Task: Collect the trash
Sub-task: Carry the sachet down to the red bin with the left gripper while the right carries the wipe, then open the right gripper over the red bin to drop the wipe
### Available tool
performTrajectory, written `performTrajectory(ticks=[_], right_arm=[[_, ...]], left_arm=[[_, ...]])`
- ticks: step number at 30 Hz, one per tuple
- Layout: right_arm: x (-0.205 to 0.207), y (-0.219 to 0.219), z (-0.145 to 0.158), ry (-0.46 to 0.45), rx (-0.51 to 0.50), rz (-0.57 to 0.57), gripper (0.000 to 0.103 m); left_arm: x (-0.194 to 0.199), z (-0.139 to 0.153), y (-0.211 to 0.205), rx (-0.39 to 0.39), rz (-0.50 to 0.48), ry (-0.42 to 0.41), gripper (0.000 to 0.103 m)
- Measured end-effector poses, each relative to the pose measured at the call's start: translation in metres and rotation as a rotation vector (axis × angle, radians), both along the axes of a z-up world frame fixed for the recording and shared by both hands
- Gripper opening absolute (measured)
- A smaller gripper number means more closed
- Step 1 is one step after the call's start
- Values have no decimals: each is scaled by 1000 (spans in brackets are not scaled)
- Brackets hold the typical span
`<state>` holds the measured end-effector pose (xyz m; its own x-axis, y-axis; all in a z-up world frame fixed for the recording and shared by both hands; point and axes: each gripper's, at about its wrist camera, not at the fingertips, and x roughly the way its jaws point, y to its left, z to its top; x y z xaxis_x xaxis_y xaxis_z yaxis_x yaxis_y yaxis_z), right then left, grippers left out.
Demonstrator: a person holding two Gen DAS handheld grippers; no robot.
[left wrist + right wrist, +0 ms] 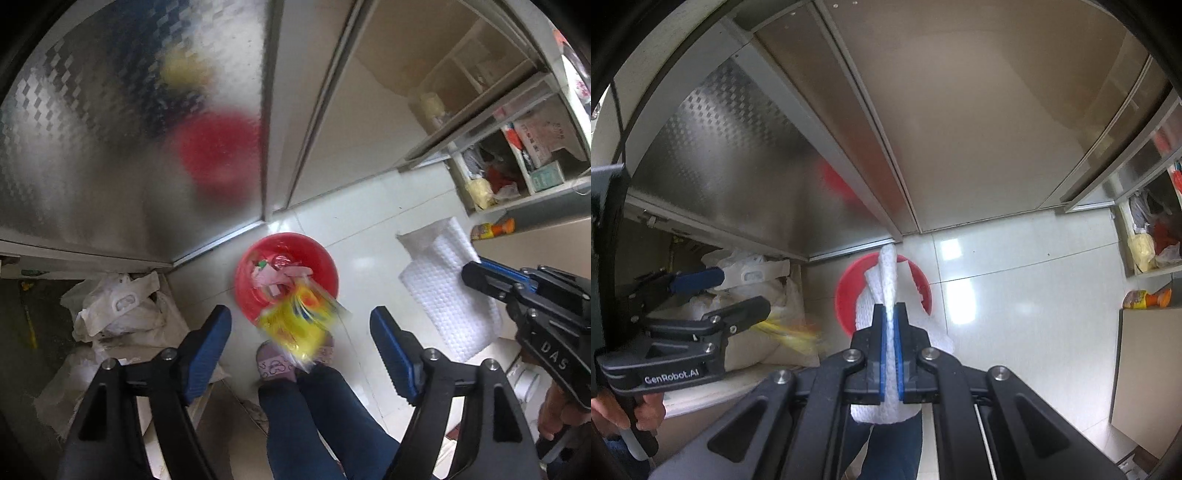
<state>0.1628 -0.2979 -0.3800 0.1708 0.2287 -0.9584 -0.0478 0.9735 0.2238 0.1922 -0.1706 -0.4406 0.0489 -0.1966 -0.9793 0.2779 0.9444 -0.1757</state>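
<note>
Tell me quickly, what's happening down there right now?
Left hand-held gripper open, yellow wrapper blurred beneath, dropping toward red bin. Right hand-held gripper shut on white foam sheet. Nothing blocking bin.

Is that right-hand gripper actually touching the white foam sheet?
Touching. In the right wrist view the right gripper has its jaws closed flat on the white foam sheet, which sticks out past them above the red bin.

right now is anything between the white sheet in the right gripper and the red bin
Nothing visible blocks it. The right gripper is shut on the white foam sheet, held above the open red bin on the floor. A yellow wrapper is falling below the open left gripper.
</note>
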Motion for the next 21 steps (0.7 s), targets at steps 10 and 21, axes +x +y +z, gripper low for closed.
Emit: performTrajectory(ticks=[10, 21], right_arm=[[-4, 13, 4, 1, 23, 29, 4], [-3, 51, -22, 50, 19, 135, 4]], left_arm=[[-14, 17, 44, 45, 58, -45, 84], [-31, 23, 80, 109, 105, -96, 103]])
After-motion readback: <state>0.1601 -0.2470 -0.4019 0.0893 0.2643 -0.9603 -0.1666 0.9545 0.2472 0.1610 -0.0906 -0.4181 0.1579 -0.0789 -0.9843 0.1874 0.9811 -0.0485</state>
